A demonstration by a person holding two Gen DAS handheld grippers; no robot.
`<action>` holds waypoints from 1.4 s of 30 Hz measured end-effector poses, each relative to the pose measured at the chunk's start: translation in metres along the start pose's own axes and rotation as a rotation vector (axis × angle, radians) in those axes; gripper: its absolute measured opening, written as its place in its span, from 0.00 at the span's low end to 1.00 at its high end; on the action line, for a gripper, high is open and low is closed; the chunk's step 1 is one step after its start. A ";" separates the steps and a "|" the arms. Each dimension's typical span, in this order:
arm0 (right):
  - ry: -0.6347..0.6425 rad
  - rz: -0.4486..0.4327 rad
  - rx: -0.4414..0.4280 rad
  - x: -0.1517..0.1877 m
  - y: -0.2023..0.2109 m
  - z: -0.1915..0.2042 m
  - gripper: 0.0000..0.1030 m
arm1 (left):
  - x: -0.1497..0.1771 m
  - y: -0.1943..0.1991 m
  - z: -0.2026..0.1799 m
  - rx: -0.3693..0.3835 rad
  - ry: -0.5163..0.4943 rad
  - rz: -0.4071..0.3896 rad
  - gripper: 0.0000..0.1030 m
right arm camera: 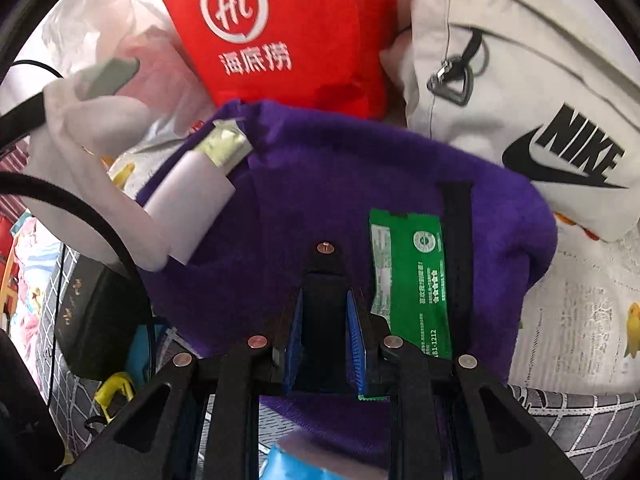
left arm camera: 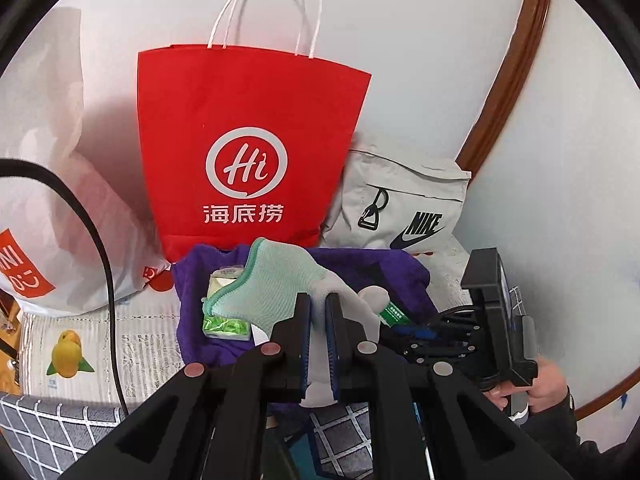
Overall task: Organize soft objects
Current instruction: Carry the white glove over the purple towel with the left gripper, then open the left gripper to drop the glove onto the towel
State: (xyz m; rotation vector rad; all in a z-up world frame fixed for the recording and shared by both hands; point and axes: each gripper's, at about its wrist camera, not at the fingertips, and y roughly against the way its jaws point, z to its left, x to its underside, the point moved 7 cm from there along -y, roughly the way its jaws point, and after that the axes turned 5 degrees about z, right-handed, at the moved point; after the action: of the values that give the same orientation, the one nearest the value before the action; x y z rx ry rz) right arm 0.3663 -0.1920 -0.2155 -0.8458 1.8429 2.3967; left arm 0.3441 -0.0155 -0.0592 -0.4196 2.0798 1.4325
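Observation:
In the left wrist view my left gripper is shut on the grey fingers of a mint-green work glove, held over a purple fleece cloth. A green-filled packet lies under the glove. My right gripper shows at the right. In the right wrist view my right gripper has its jaws narrowly apart around a black strap or clip over the purple cloth; the grip itself is unclear. A green wrapper lies beside it. The glove hangs at the left.
A red Haidilao paper bag stands behind the cloth. A grey Nike bag is to its right, a white plastic bag to its left. A black cable crosses the left. Printed cartons and a checked cover lie below.

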 end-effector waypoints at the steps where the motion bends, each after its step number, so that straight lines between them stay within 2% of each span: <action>1: 0.000 0.010 -0.002 0.001 -0.002 0.000 0.21 | 0.000 -0.002 0.001 -0.001 0.000 0.004 0.08; 12: 0.003 0.043 -0.056 0.000 -0.008 0.000 0.23 | -0.006 -0.021 -0.005 -0.006 -0.017 0.050 0.08; 14: 0.006 0.034 -0.068 -0.002 0.001 -0.001 0.31 | -0.009 -0.026 -0.008 -0.005 -0.024 0.056 0.08; 15: 0.011 0.025 -0.074 -0.002 0.007 -0.002 0.39 | -0.010 -0.029 -0.010 -0.006 -0.028 0.061 0.08; 18: 0.016 -0.053 -0.061 -0.006 0.033 -0.010 0.43 | -0.013 -0.039 -0.016 -0.019 -0.046 0.083 0.08; 22: -0.019 -0.105 -0.040 -0.008 0.057 -0.027 0.43 | -0.019 -0.055 -0.027 -0.006 -0.062 0.110 0.08; 27: -0.037 -0.163 -0.042 -0.008 0.083 -0.037 0.43 | -0.020 -0.086 -0.026 -0.027 -0.055 0.158 0.08; 30: -0.035 -0.196 -0.053 -0.010 0.094 -0.037 0.43 | -0.019 -0.107 -0.016 -0.087 -0.050 0.193 0.08; 34: -0.036 -0.189 -0.050 -0.008 0.095 -0.038 0.43 | -0.019 -0.123 -0.009 -0.079 -0.017 0.224 0.08; 38: -0.027 -0.176 -0.049 -0.007 0.088 -0.031 0.43 | -0.018 -0.135 0.001 -0.109 0.007 0.252 0.08; 41: -0.005 -0.177 -0.045 -0.007 0.088 -0.023 0.43 | -0.018 -0.136 0.007 -0.108 0.036 0.260 0.15; 42: 0.003 -0.178 -0.042 -0.007 0.089 -0.020 0.43 | -0.017 -0.134 0.009 -0.103 0.050 0.263 0.24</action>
State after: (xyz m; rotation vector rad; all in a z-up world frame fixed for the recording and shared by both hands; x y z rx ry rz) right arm 0.3520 -0.2353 -0.1367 -0.9726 1.6458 2.3332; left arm 0.4344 -0.0592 -0.1509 -0.2301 2.1706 1.7010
